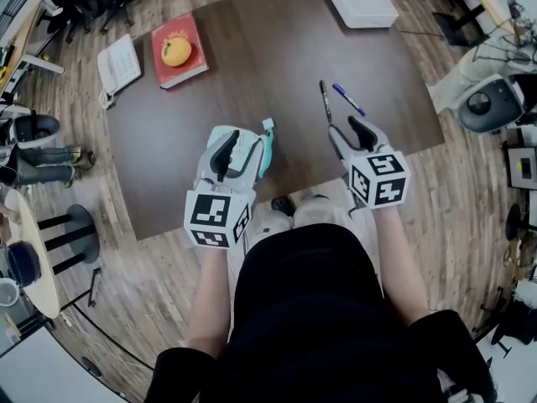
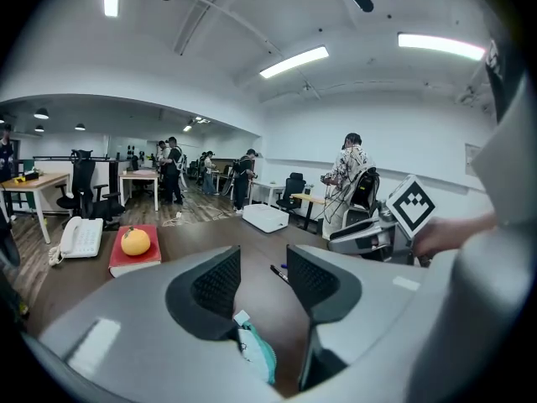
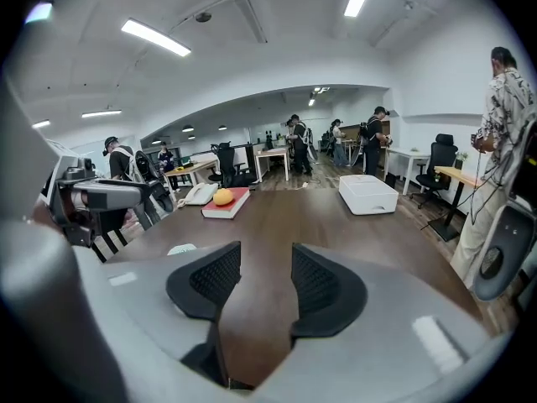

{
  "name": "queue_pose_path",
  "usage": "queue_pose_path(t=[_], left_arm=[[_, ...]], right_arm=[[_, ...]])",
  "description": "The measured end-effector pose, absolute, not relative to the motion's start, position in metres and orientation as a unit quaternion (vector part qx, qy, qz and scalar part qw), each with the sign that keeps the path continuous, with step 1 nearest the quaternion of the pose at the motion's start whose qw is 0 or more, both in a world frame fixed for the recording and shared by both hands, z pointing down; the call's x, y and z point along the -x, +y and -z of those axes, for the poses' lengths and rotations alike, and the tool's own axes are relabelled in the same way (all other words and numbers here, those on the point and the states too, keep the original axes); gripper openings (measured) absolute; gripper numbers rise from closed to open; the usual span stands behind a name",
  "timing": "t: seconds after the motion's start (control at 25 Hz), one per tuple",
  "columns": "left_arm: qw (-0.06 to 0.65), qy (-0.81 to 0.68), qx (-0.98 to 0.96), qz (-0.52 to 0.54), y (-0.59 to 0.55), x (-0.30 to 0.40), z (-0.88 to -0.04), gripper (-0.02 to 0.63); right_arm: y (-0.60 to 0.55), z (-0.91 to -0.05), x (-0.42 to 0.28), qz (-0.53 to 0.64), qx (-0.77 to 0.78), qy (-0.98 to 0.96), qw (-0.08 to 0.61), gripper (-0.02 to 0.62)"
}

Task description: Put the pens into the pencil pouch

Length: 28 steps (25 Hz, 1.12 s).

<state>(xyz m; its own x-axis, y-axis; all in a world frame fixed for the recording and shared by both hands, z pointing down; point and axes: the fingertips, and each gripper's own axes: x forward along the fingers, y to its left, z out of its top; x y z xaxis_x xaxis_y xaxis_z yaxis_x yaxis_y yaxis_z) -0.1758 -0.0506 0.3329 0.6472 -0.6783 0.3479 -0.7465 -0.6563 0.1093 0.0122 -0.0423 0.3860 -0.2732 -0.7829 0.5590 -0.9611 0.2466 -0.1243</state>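
Both grippers are low over the table (image 1: 252,65), at the edge nearest me.

Left gripper (image 1: 239,145): right over the pouch (image 1: 262,156), jaws apart, nothing pinched. In the left gripper view the pouch's teal edge and white zip tag (image 2: 242,317) lie low by the jaw roots, with bare table between the pads. I cannot tell whether the zip is open.

Right gripper (image 1: 346,133): to the pouch's right, jaws apart, only table between them.

2 pens lie beyond the pouch and to its right. The black pen (image 1: 325,101) is nearer the pouch. The blue pen (image 1: 347,99) is near it on the side away from the pouch, not crossing it.

My read: this is the first pickup, with 0 of 2 pens in.

Doing it well:
- Take the black pen first, since it has the shorter carry to the pouch.
- Set the right jaws across the barrel near mid-length so the pen does not swing.
- The pens are thin and lie flat, so bring the pads right down to the table. Close slowly, because a nudged pen will likely roll.
- With the left gripper, pinch 1 lip of the pouch by the zip tag and lift it so the mouth gapes before the pen arrives.
- Feed the pen tip-first along the pouch's length, and let go only once most of it is inside.
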Motion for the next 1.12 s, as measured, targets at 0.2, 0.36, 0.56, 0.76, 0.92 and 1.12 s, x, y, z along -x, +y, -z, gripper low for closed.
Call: queue_pose_path(t=[0.2, 0.36, 0.56, 0.76, 0.92, 1.12], left_arm=[[0.132, -0.4, -0.895, -0.149, -0.046, 0.174, -0.342, 0.17], [0.14, -0.409, -0.888, -0.157, -0.045, 0.168, -0.346, 0.17], [0.15, -0.421, -0.876, -0.181, -0.043, 0.163, -0.363, 0.17], [0.167, -0.435, -0.86, -0.207, -0.04, 0.16, -0.388, 0.17], [0.186, -0.444, -0.846, -0.229, -0.037, 0.157, -0.412, 0.17], [0.181, -0.446, -0.835, -0.267, -0.035, 0.15, -0.441, 0.17]], right_arm=[[-0.047, -0.402, -0.017, -0.234, -0.571, -0.76, 0.204, 0.199], [-0.051, -0.411, -0.024, -0.242, -0.563, -0.762, 0.211, 0.199], [-0.057, -0.422, -0.03, -0.249, -0.547, -0.768, 0.221, 0.199], [-0.064, -0.431, -0.032, -0.255, -0.526, -0.777, 0.232, 0.199], [-0.068, -0.441, -0.035, -0.261, -0.508, -0.783, 0.244, 0.199], [-0.072, -0.454, -0.044, -0.266, -0.49, -0.788, 0.26, 0.199]])
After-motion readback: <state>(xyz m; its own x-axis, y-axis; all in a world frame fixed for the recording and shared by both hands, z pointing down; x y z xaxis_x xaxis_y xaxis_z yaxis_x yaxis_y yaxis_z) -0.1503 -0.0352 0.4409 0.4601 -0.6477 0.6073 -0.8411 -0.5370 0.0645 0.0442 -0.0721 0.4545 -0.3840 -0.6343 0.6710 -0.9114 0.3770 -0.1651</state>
